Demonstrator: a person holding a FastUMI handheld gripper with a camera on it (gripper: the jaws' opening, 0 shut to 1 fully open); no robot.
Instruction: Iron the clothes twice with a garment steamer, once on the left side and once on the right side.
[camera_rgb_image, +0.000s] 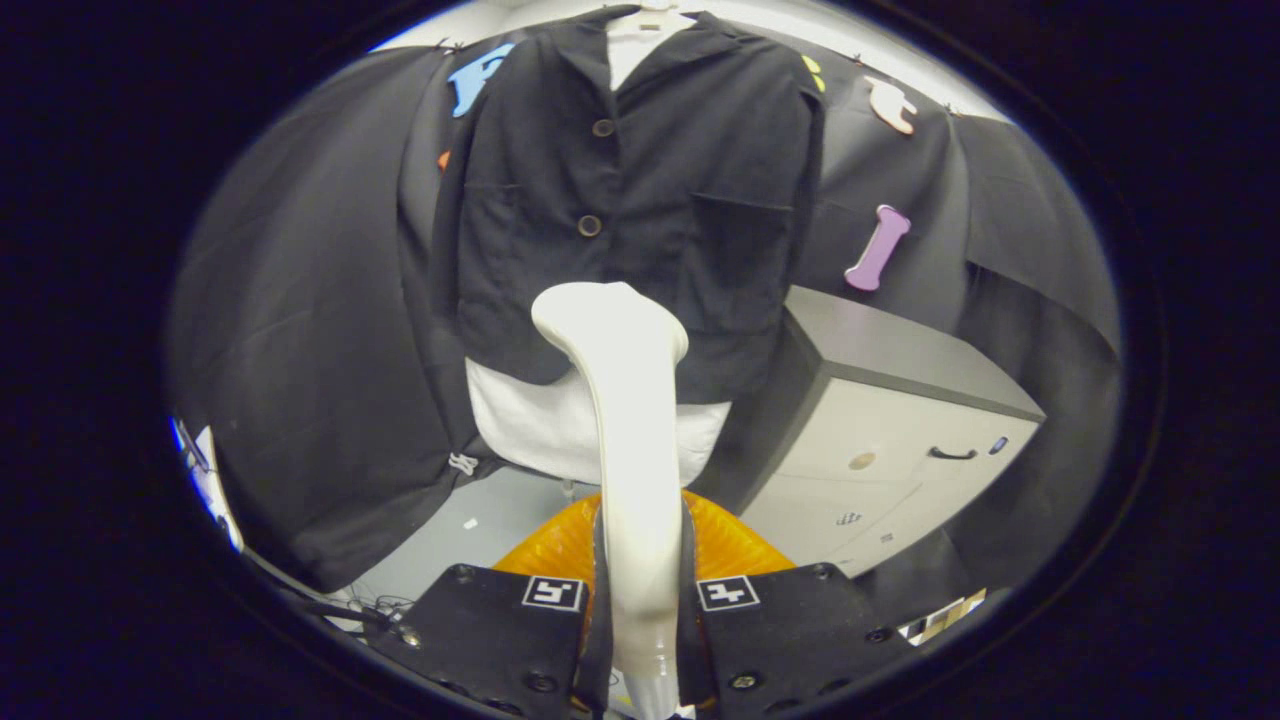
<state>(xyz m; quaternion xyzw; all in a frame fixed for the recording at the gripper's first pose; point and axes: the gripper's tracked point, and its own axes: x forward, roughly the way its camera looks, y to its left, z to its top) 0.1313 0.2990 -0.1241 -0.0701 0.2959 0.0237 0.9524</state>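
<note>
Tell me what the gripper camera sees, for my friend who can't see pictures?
The claw is shut on a white garment steamer, whose head points at the lower front of a black buttoned jacket on a white mannequin. A grey cabinet stands beside the mannequin.

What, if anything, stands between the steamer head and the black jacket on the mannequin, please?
Nothing visible does. The gripper is shut on the white steamer, both fingers pressing its handle. Its head points at the lower front of the black jacket, with open space between. The grey cabinet stands off to the side.
</note>
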